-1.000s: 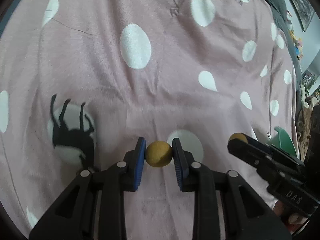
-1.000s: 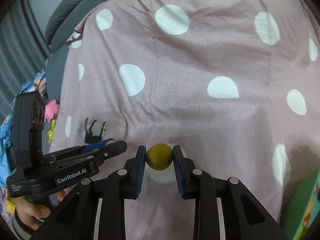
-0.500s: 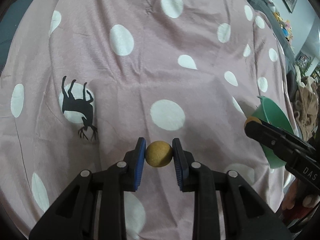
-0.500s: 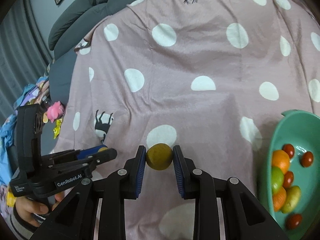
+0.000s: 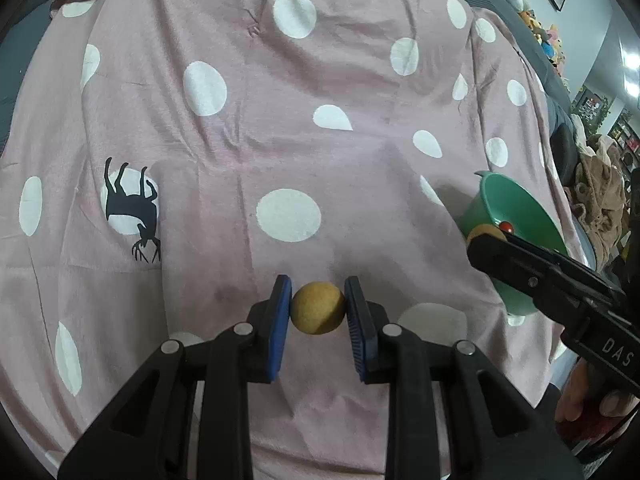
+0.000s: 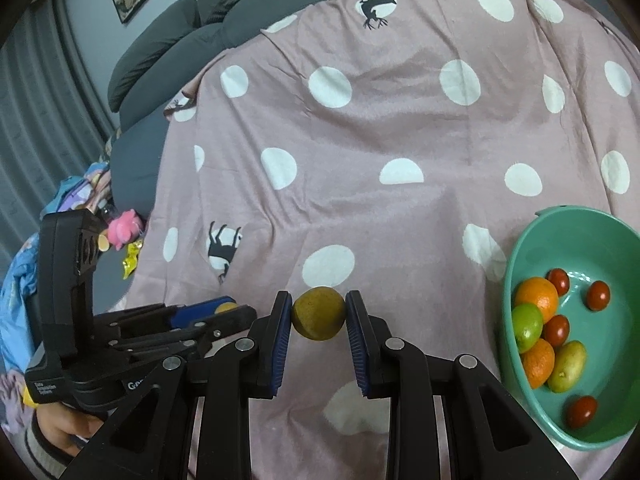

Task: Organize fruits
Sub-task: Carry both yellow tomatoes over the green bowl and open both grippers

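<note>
My left gripper [image 5: 318, 307] is shut on a round yellow-brown fruit [image 5: 317, 307], held above the pink dotted blanket. My right gripper [image 6: 319, 313] is shut on a similar yellow-green fruit [image 6: 319, 313], also held above the blanket. A green bowl [image 6: 600, 236] lies to the right of the right gripper and holds oranges [image 6: 537, 296], a lime [image 6: 526, 322], several small red tomatoes [image 6: 598, 295] and a yellow fruit [image 6: 567, 366]. In the left wrist view the bowl [image 5: 516, 208] shows at the right, partly hidden by the right gripper [image 5: 486, 236].
The pink blanket [image 6: 400, 128] with white dots covers a grey sofa [image 6: 160, 48]. Toys and coloured cloth [image 6: 120, 232] lie off the blanket's left edge. The left gripper's body [image 6: 120, 328] sits close on the right gripper's left side.
Both grippers have risen and drawn back from the blanket with their fruits. The green bowl has come fully into the right wrist view and further into the left wrist view.
</note>
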The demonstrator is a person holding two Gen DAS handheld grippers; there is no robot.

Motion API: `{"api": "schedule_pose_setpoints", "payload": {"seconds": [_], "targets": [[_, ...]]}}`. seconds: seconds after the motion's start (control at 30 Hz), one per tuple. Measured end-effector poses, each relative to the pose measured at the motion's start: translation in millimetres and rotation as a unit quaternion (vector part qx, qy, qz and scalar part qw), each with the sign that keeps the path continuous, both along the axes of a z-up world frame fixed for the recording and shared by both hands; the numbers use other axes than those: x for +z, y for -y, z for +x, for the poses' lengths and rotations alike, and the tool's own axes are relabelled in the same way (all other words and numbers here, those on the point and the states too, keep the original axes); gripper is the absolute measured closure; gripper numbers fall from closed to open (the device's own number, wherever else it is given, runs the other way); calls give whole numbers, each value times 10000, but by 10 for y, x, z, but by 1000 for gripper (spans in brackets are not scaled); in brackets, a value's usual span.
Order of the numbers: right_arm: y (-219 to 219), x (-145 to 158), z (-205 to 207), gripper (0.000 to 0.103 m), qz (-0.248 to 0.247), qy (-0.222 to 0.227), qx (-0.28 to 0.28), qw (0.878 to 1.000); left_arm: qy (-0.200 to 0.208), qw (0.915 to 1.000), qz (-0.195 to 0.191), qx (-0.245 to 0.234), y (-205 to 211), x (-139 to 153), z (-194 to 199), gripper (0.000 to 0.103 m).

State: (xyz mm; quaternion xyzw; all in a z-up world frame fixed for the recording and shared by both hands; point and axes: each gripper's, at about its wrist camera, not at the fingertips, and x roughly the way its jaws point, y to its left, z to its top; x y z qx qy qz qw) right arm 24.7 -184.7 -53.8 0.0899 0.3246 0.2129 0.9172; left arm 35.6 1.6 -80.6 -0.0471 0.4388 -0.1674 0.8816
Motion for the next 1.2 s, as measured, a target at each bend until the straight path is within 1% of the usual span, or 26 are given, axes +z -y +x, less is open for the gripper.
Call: {"api": "schedule_pose_setpoints", "payload": {"seconds": [0.2,0.37,0.63,0.8,1.2], "targets": [[-31,46,-97,74,38,88,61,9999,57,10000,-10,-12,37,47,-95,76],[-27,94,-166,74,107,172,114,9997,58,9999,-122,78,10,80,-138,76],[61,145,-253,74,272,306,111,9991,154,9998,-85,71,77,175,-218,76],[176,152,-290,74,397,355,41,9986,183,9998,-47,-30,182,218,-231,76],[535,85,-323,74,649,412,-315,9965,168,9992,78,-352,515,254,-190,76]]}}
